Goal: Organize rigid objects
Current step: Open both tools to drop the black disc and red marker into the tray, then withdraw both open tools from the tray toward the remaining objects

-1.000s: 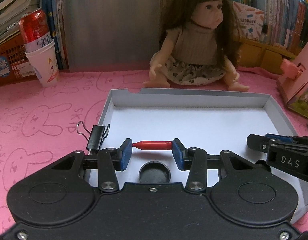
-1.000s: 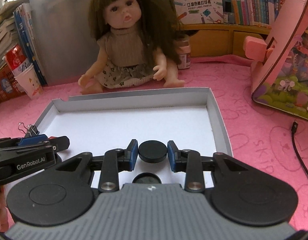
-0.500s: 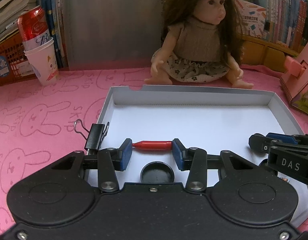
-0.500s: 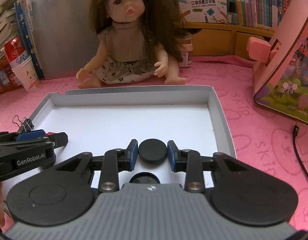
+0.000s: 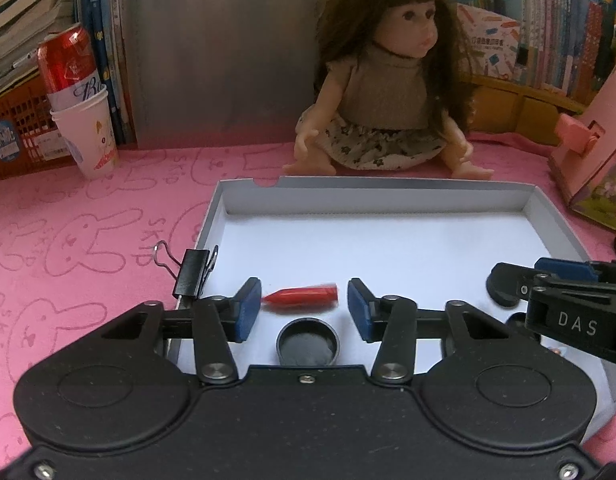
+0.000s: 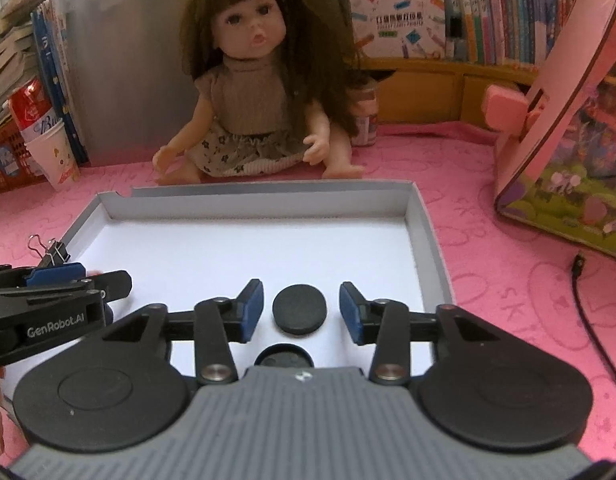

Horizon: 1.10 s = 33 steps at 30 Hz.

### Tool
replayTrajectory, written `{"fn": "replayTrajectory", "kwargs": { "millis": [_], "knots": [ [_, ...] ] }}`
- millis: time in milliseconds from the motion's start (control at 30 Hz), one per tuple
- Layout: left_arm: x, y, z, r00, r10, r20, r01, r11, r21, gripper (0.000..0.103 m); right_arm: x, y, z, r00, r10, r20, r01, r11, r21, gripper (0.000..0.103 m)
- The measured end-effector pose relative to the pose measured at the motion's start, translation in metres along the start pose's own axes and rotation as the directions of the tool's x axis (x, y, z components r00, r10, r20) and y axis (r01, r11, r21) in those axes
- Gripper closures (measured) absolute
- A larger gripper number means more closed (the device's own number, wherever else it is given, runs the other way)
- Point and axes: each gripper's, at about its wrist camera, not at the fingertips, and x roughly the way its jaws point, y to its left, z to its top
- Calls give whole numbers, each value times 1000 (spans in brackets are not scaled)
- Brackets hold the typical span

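White tray (image 5: 547, 220) on a pink cloth (image 5: 68, 240), near side toward both grippers. Left gripper (image 5: 304, 305): jaws have just been opening and now stand apart, blue pads clear of the red cap (image 5: 304, 296) that lies between them on the tray floor, its pointed end toward the left pad with a sliver of gap, its blunt end blurred and short of the right pad. Right gripper (image 6: 301, 307): jaws have just been opening, now parted, with the black disc (image 6: 299, 309) lying flat on the tray between the pads, a clear gap on either side, touching neither. Black cup-like lid (image 5: 307, 342): on the tray just nearer than the red cap, partly under the left gripper's body; a similar dark round piece (image 6: 284, 358) shows at the edge of the right gripper's body, identity uncertain. Binder clip (image 5: 194, 272): black, clamped on the tray's left wall, wire handles outward. The two grippers sit side by side over the tray's near edge, left one near the clip, right one toward the middle. Doll (image 6: 252, 100): seated beyond the tray's far wall. Paper cup (image 5: 88, 136) holding a red can (image 5: 66, 64): far left on the cloth, well apart from the tray.
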Motion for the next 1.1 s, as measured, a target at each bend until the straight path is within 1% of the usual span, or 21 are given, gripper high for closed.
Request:
{"fn": "replayTrajectory", "kwargs": {
  "millis": [67, 333, 400, 500, 600, 800, 967, 1100],
  "knots": [
    [-6, 0, -1, 1000, -2, 8, 2, 1000, -1, 52, -7, 0, 0, 1000, 0, 19, 0, 1000, -12, 38],
    [-34, 2, -6, 999, -16, 47, 15, 1000, 14, 34, -33, 2, -2, 997, 8, 78, -5, 999, -41, 29],
    [-42, 2, -8, 998, -28, 55, 27, 1000, 17, 29, -40, 3, -3, 996, 16, 91, -12, 999, -50, 26],
    [-56, 2, -13, 996, -50, 73, 48, 999, 24, 24, -51, 4, -7, 993, 27, 116, -20, 998, -67, 20],
    [-70, 2, -20, 994, -69, 89, 66, 997, 42, 19, -65, 5, -13, 988, 42, 147, -30, 996, -88, 18],
    [-95, 4, -36, 989, -84, 118, 77, 995, 67, 18, -88, 4, -25, 981, 64, 181, -43, 992, -119, 15],
    [-110, 7, -51, 989, -95, 113, 86, 993, 83, 18, -106, 2, -36, 975, 78, 206, -50, 989, -138, 14],
    [-122, 11, -66, 988, -107, 114, 98, 992, 76, 18, -117, 0, -46, 972, 95, 214, -65, 988, -141, 13]
  ]
}}
